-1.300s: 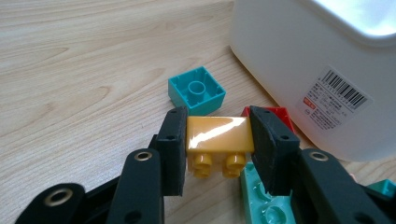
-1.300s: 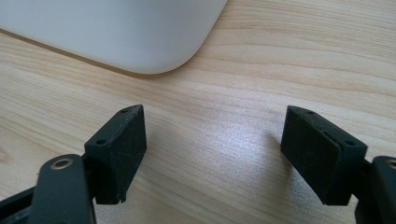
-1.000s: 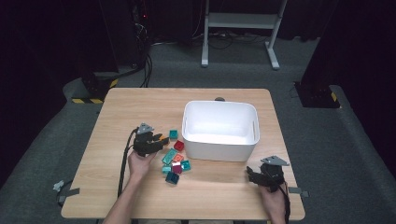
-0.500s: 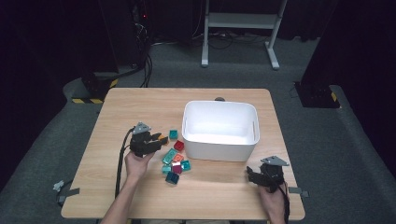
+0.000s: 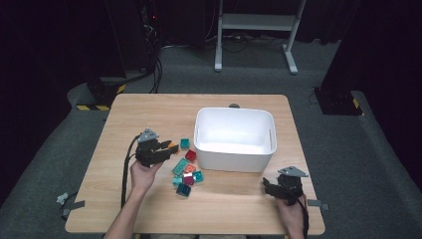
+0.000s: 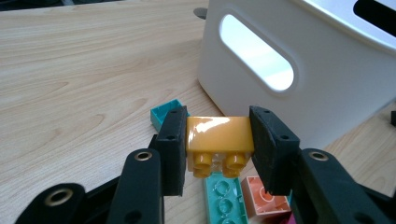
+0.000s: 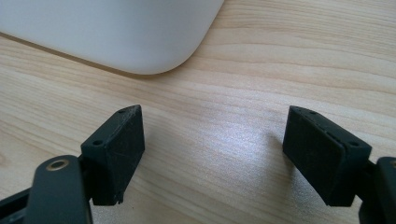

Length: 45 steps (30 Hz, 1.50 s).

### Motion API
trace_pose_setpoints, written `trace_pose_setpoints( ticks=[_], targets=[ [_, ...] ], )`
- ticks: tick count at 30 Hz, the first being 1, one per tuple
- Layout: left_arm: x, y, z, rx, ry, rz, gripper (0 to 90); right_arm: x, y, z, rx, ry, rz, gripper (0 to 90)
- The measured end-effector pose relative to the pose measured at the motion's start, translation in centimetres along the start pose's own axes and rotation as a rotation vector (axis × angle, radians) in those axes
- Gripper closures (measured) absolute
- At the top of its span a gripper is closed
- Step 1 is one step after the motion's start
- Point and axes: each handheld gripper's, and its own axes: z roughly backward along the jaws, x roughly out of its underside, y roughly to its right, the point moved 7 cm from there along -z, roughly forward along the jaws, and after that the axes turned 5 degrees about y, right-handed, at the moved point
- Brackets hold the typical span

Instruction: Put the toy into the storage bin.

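The left gripper (image 6: pixel 219 140) has its jaws closed part-way on a yellow brick (image 6: pixel 218 135), pads pressing its two short ends, so the brick's long axis runs across the jaws and its studs face the camera; it hangs clear of the desk (image 6: pixel 70 93) above the loose bricks (image 5: pixel 185 172). The white bin (image 6: pixel 299 70) stands just beyond and to the right, its rim higher than the brick. The right gripper (image 5: pixel 271 186) rests with jaws wide and empty by the bin's near corner.

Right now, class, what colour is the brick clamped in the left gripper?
Orange-yellow: the brick sits between the left gripper's pads, clearest in the left gripper view.
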Motion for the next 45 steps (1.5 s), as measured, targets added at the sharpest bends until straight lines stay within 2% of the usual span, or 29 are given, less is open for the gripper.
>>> trace_pose_setpoints(
  ticks=[4, 6, 11, 14, 22, 25, 30, 34, 36, 45],
  targets=[
    [-0.4, 0.0, 0.3, 0.003, 0.0, 0.004, 58.9, 0.0, 0.0, 0.0, 0.0, 0.0, 0.0, 20.9],
    [-0.7, 0.0, 0.4, -0.001, -0.012, -0.024, 58.9, 0.0, 0.0, 0.0, 0.0, -0.001, -0.001, 21.0],
    [-2.0, 0.4, 0.8, 0.027, -0.004, -0.031, 58.9, 0.0, 0.0, 0.0, 0.002, 0.001, 0.001, 20.9],
    [-2.6, 0.8, 1.0, 0.032, -0.011, -0.06, 58.9, 0.0, 0.0, 0.0, 0.002, 0.0, -0.002, 20.9],
    [-3.5, 1.3, 1.5, 0.071, 0.021, -0.033, 58.9, 0.0, 0.0, 0.0, 0.0, 0.0, 0.0, 20.7],
    [-3.6, 1.4, 1.7, 0.068, 0.017, -0.05, 58.9, 0.1, 0.1, 0.1, 0.0, -0.002, -0.002, 20.7],
    [-4.4, 1.9, 2.1, 0.088, 0.035, -0.055, 58.9, 0.1, 0.1, 0.1, 0.002, -0.002, -0.004, 20.7],
    [-5.3, 2.5, 2.4, 0.116, 0.038, -0.042, 58.9, 0.1, 0.1, 0.1, 0.001, -0.002, -0.003, 20.6],
    [-5.7, 2.8, 2.5, 0.116, 0.04, -0.058, 58.9, 0.1, 0.1, 0.1, 0.001, -0.002, -0.003, 20.6],
    [-7.1, 3.9, 2.5, 0.14, 0.037, -0.069, 58.9, 0.1, 0.1, 0.1, 0.001, -0.002, -0.003, 20.6]
  ],
)
